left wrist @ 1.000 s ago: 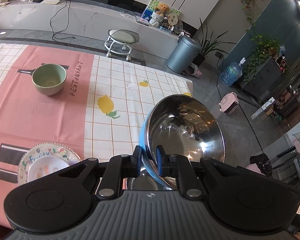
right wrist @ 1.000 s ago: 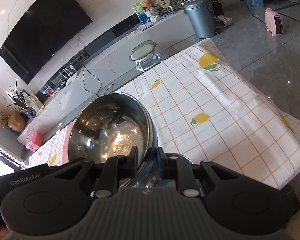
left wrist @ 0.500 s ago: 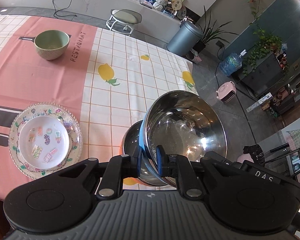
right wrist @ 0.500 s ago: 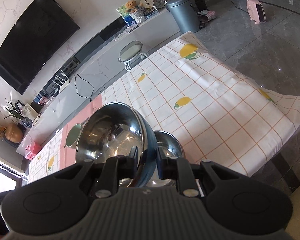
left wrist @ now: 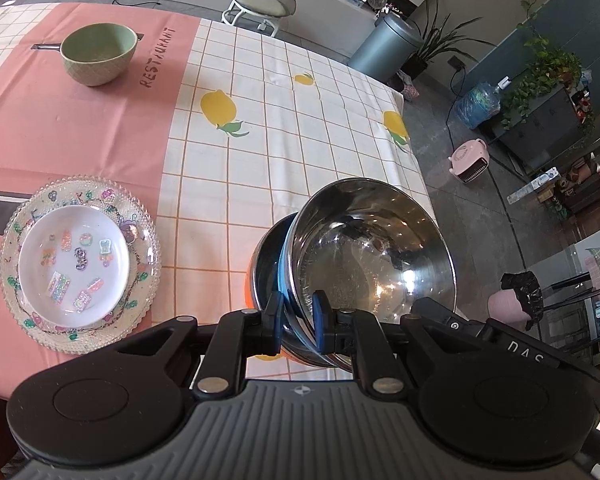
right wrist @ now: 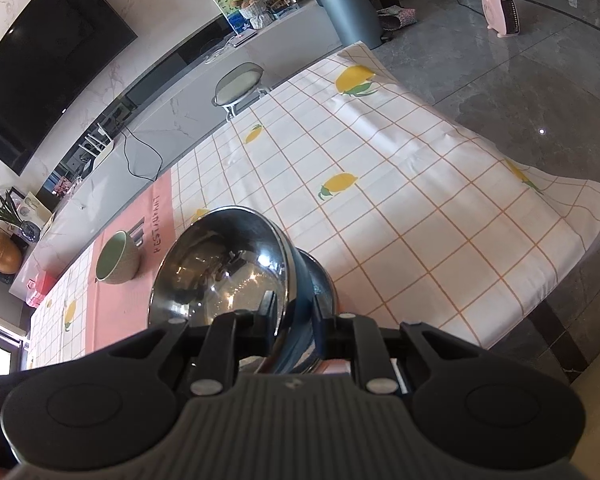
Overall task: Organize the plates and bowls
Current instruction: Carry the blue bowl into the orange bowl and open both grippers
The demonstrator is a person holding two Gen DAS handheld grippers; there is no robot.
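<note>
- Tabletop (left wrist: 260,168) under my two cameras carries a white checked cloth with lemon prints and a pink panel lettered "RESTAURANT".
- Nearest to me, my left gripper (left wrist: 296,320) is clenched on the rim of a steel bowl (left wrist: 372,248); one blue pad sits outside the rim, the other inside.
- My right gripper (right wrist: 294,316) is clamped on the rim of that same steel bowl (right wrist: 224,272), from the opposite side.
- I see the steel bowl tilted, its blue outer wall showing, directly over a second metal bowl (left wrist: 268,268) that stands on the cloth near the table's front edge. Whether the two touch I cannot tell.
- To the left, on the pink panel, a small white dish (left wrist: 74,258) with coloured stickers lies inside a clear beaded glass plate (left wrist: 140,220).
- Farther back on the pink panel stands a green bowl (left wrist: 98,54), well apart from the others.
- Beyond the table I note a round stool (left wrist: 260,4), a grey bin (left wrist: 388,48) and a pink heater (left wrist: 470,160) on the floor.
</note>
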